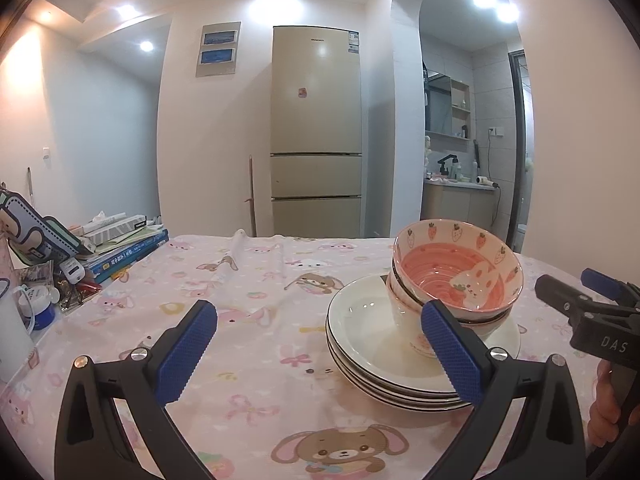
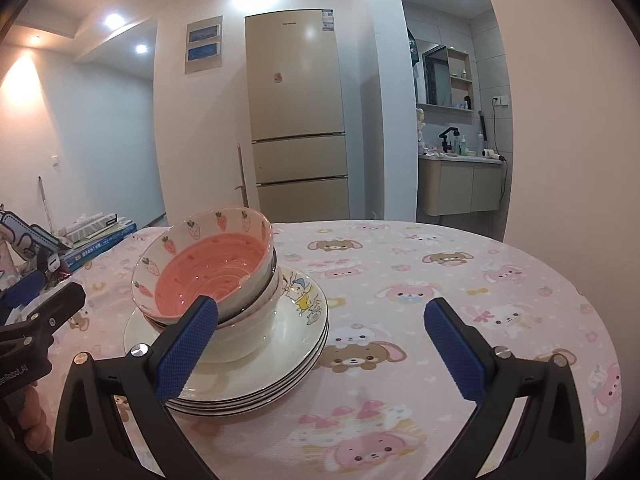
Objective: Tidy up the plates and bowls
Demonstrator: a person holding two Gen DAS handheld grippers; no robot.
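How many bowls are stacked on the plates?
3, it seems: the pink bowl tilted on top, a dark-rimmed bowl under it, and a white bowl lowest, on the plates. More may be hidden between them.

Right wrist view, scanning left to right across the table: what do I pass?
Left gripper → book pile → pink bowl atop the plates → bare tablecloth.

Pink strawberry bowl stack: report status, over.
Left gripper open, empty. Right gripper open, empty. Pink strawberry-print ceramic bowl tilted atop nested bowls on white plate stack. Nothing between either gripper and stack.
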